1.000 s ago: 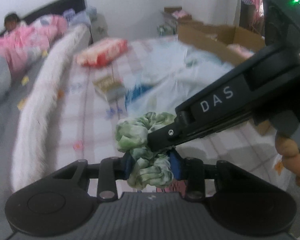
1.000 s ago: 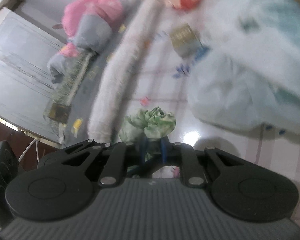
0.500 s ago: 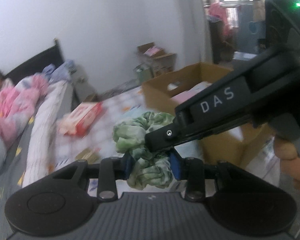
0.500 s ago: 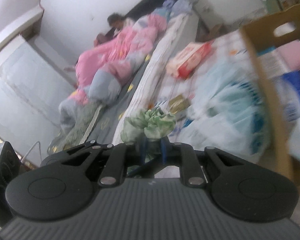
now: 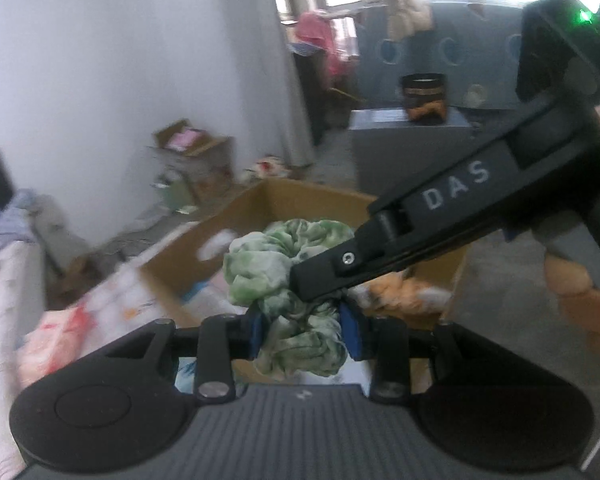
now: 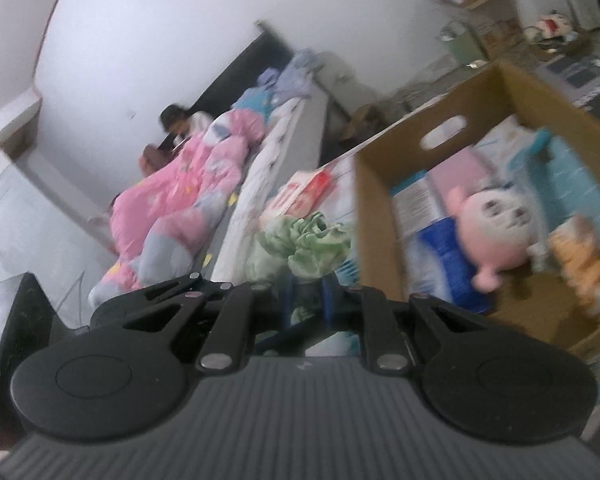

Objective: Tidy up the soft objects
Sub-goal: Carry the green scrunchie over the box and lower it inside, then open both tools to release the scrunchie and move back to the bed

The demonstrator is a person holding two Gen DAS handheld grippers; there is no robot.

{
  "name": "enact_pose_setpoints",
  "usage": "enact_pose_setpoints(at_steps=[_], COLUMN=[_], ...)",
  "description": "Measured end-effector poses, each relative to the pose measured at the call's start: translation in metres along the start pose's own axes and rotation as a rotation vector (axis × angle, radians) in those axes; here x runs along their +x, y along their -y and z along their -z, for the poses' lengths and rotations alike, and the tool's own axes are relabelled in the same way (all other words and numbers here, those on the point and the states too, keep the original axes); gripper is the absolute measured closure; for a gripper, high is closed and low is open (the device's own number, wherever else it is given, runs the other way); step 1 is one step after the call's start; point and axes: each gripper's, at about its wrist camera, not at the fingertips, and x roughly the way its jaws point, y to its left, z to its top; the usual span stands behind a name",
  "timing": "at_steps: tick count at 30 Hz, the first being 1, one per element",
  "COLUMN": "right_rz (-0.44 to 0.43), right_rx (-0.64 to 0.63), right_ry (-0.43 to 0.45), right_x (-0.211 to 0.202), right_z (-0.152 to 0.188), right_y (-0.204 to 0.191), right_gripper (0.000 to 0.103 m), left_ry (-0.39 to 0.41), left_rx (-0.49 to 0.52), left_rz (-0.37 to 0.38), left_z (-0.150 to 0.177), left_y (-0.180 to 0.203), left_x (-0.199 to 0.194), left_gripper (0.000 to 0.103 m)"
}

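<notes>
Cloth is what you have in both tools: the green-and-white tie-dyed cloth is bunched between the blue pads of your left gripper, jaws partway closed and pressing on its lower folds, while your right gripper reaches in from the right side of the left view and pinches the upper folds, jaws closed narrow on the fabric. In the right view the same bundle rises just past the tips of that tool. Two grips make sense for something this limp; one pinch would likely let the rest sag and trail.

You hold the bundle in the air, near the cardboard box, apart from any surface. The box already has a pink plush toy and an orange striped plush lying inside, so it looks like the place for soft things. From the left view the cloth sits in front of the box's open top; whether it is past the near wall is hard to tell through the blur. Clearing that wall before letting go seems the next concern.
</notes>
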Motion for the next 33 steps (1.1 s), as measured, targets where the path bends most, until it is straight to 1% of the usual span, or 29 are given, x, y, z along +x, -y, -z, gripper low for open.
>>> enact_pose_setpoints(at_steps=[3, 6, 10, 12, 13, 14, 16, 18, 20, 22, 25, 28, 33], right_rz=[0.041, 0.097, 0.166, 0.204, 0.222, 0.243, 0.265, 0.263, 0.299, 0.338, 0.376, 0.402, 0.371], right_rx=[0.027, 0.051, 0.091, 0.102, 0.108, 0.113, 0.116, 0.085, 0.048, 0.0, -0.024, -0.05, -0.029], right_ry=[-0.009, -0.047, -0.134, -0.186, -0.211, -0.243, -0.302, -0.347, -0.385, -0.437, -0.488, -0.469, -0.405], right_x=[-0.01, -0.009, 0.007, 0.017, 0.022, 0.028, 0.037, 0.045, 0.053, 0.062, 0.07, 0.068, 0.068], right_z=[-0.012, -0.017, -0.019, -0.016, -0.015, -0.014, -0.012, -0.015, -0.018, -0.02, -0.022, -0.029, -0.044], right_y=[0.026, 0.053, 0.089, 0.105, 0.111, 0.12, 0.131, 0.131, 0.127, 0.121, 0.12, 0.116, 0.11], right_gripper=[0.09, 0.09, 0.09, 0.09, 0.09, 0.09, 0.093, 0.091, 0.086, 0.083, 0.082, 0.081, 0.081], left_ry=[-0.041, -0.105, -0.223, -0.279, -0.311, -0.335, -0.372, -0.39, -0.397, -0.385, -0.356, -0.313, -0.222], left_rx=[-0.027, -0.06, -0.115, -0.139, -0.143, -0.144, -0.146, -0.151, -0.164, -0.173, -0.183, -0.193, -0.212], left_rz=[0.08, 0.147, 0.237, 0.271, 0.286, 0.292, 0.285, 0.282, 0.287, 0.287, 0.28, 0.264, 0.189], left_z=[-0.014, -0.018, -0.012, -0.001, 0.003, 0.005, 0.011, 0.014, 0.013, 0.013, 0.007, 0.003, 0.001], left_y=[0.001, 0.006, 0.004, 0.006, 0.006, 0.006, 0.004, 0.0, -0.007, -0.015, -0.015, -0.022, -0.041], left_x=[0.03, 0.062, 0.111, 0.126, 0.135, 0.141, 0.151, 0.156, 0.158, 0.153, 0.133, 0.113, 0.082], left_gripper=[0.064, 0.064, 0.063, 0.057, 0.051, 0.047, 0.045, 0.045, 0.043, 0.042, 0.042, 0.042, 0.041])
